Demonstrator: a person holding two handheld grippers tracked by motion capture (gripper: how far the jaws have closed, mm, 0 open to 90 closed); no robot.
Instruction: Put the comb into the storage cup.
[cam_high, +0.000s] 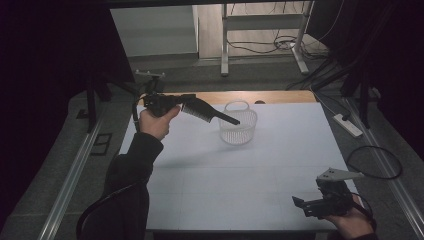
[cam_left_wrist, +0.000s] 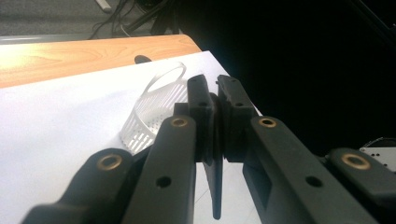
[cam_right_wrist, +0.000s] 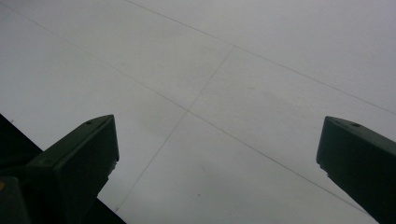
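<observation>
White power strip is lying on the floor off the table's right edge (cables are trailing beyond the far edge).

Comb tip over basket — basket on table.

comb mostly hidden between tool pads

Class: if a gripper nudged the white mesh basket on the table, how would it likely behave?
The basket looks thin, perforated plastic, so probably light and apt to slide on the smooth table. It stands fairly tall and narrows toward its base, so a high push might tip it. Its lattice walls could flex.
</observation>
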